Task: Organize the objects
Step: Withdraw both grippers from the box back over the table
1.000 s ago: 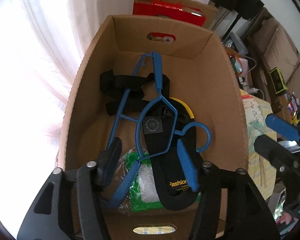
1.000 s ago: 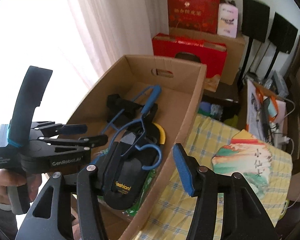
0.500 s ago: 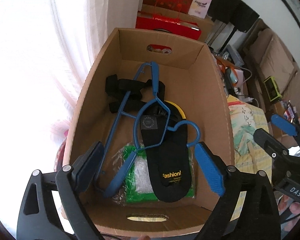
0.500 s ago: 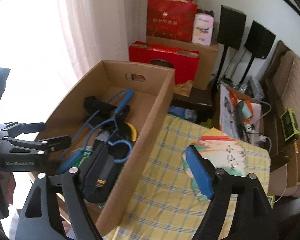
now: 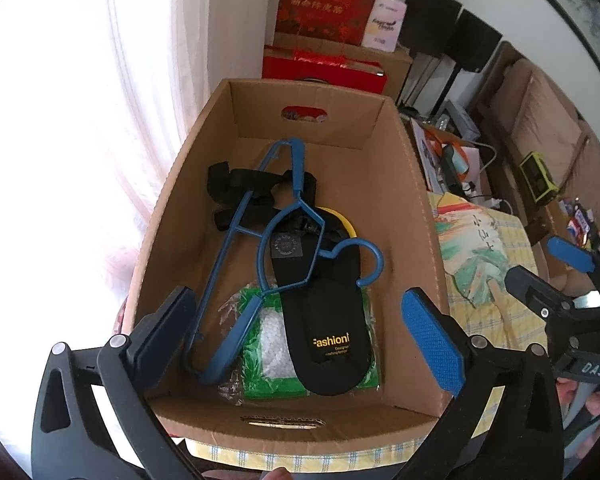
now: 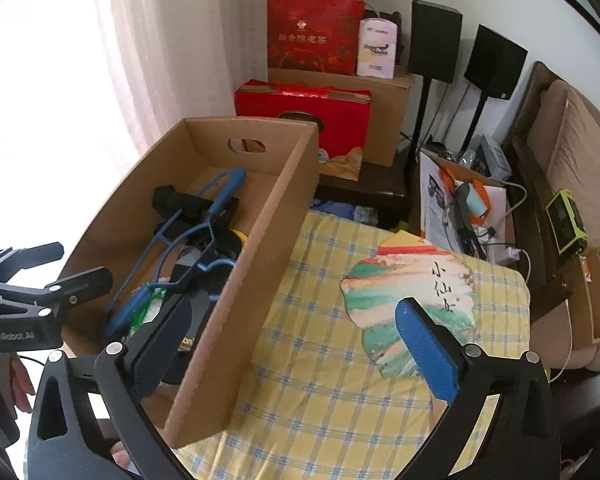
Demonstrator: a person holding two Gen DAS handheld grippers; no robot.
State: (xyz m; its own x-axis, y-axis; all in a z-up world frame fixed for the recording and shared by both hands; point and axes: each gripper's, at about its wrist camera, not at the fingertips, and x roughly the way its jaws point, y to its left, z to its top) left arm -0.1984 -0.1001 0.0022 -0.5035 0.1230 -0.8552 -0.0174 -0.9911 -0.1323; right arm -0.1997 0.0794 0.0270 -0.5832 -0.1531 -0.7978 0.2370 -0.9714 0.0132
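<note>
Checked tablecloth (image 6: pixel 320 392) under cardboard box (image 6: pixel 236 320) and painted fan (image 6: pixel 412 292)

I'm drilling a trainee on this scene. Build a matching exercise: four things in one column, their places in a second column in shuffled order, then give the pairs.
Things:
1. blue hanger
2. black insole
3. green packet
4. painted fan

Places:
A. outside the cardboard box, on the checked cloth
B. in the box, under the insole's near end
C. in the box, on top of the insole
D. in the box, over the green packet, under the hanger

Pairs: 1-C, 2-D, 3-B, 4-A
</note>
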